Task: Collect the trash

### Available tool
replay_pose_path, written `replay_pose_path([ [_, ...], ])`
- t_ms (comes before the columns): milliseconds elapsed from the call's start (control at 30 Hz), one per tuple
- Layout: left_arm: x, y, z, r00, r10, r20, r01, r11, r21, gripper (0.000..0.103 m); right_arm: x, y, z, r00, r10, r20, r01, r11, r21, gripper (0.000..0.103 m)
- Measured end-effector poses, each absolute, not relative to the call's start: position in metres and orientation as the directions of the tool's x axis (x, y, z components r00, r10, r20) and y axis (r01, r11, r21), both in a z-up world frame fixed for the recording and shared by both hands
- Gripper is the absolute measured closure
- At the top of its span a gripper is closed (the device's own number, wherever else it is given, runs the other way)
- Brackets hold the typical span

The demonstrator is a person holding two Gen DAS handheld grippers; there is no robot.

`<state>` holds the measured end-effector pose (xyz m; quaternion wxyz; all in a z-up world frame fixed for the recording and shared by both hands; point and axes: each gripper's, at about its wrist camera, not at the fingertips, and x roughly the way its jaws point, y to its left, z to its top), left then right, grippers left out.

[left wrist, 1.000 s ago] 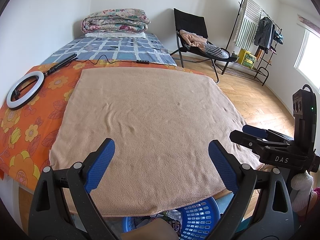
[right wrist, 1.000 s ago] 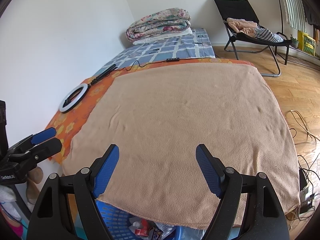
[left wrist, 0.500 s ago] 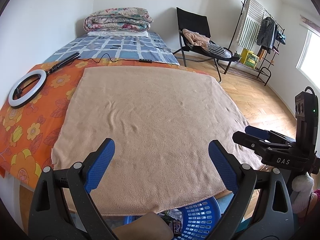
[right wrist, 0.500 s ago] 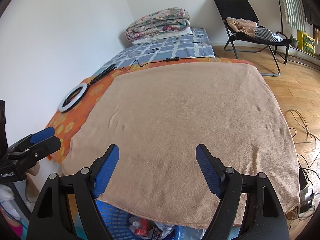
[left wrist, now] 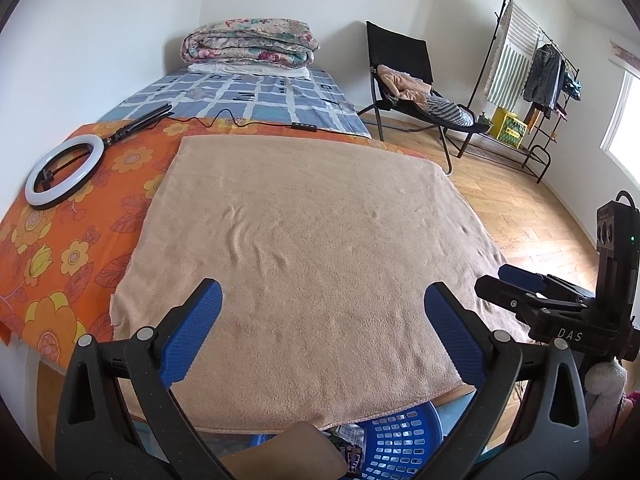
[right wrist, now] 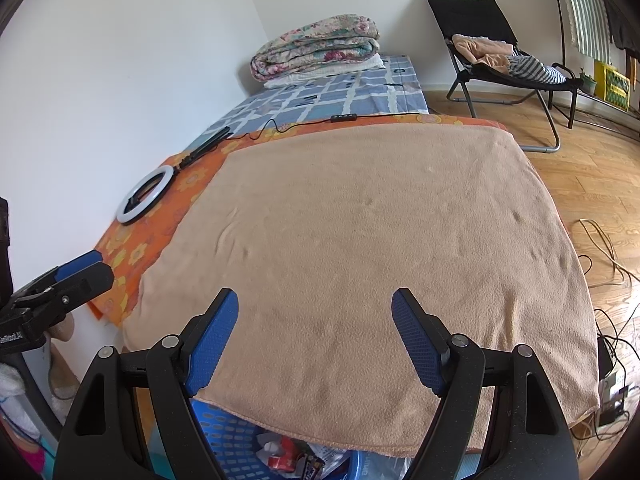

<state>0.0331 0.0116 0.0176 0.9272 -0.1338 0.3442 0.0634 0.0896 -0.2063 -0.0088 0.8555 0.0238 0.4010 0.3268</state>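
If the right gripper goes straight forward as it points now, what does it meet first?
Probably the beige blanket on the table: the open right gripper points slightly down over it, and nothing lies between. Depth is uncertain.

A bed (left wrist: 260, 96) along the white wall carries everything. A tan blanket (left wrist: 312, 248) lies flat over its near end, on top of an orange floral sheet (left wrist: 72, 248) that shows to the left of the blanket. On that sheet, left of the blanket's far corner, rests a white ring light (left wrist: 64, 172), its black cord (left wrist: 224, 118) running past the blanket's far edge. Beyond the blanket lies a blue checked sheet (right wrist: 320, 100), with a folded floral quilt (left wrist: 250, 42) stacked at the far end.
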Motion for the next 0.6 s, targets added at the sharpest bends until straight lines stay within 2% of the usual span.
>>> replay_pose_path([
  [600, 0.0337, 0.0121, 0.0142, 0.749, 0.039, -0.661, -0.215, 0.958, -0.187, 0.000, 0.0885, -0.2084, -0.0098, 0.468, 0.575, -0.671, -0.539, 0.788, 0.299, 0.024],
])
